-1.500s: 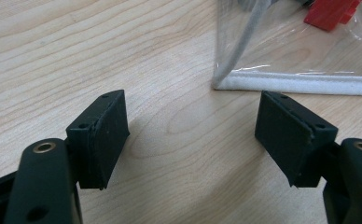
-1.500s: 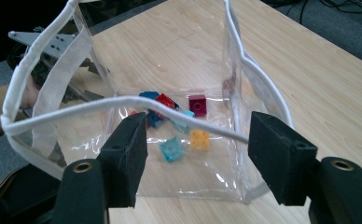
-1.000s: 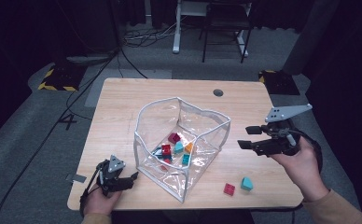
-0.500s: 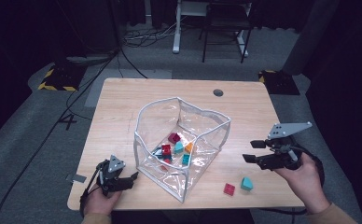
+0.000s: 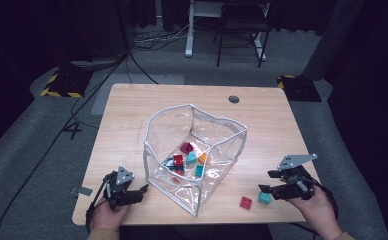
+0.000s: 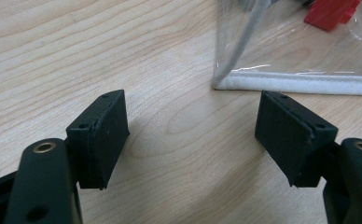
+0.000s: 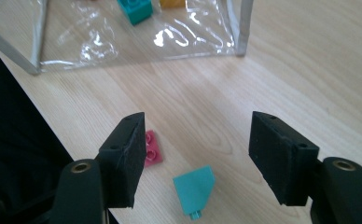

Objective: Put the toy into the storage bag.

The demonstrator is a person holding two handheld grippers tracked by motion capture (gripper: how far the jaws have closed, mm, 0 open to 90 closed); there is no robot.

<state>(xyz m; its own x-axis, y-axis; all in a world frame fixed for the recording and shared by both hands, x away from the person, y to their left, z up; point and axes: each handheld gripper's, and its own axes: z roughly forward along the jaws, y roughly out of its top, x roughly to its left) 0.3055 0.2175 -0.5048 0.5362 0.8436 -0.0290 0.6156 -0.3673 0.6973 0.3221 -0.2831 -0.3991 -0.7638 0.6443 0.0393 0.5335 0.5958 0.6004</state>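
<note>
R gripper (image 7: 195, 158) spread, jaws just opening, nothing pinched, straddling teal block (image 7: 194, 190) near table's (image 5: 132, 115) front-right edge: we read this as lining up a pick | red block (image 7: 151, 148) just beside | L gripper (image 6: 193, 140) spread, empty, at bag's (image 5: 217, 135) front-left corner, likely waiting to steady it

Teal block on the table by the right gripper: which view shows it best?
The right gripper view: the teal block lies close and sharp between the open jaws. The high view shows it small. The left gripper view faces the bag's corner.
</note>
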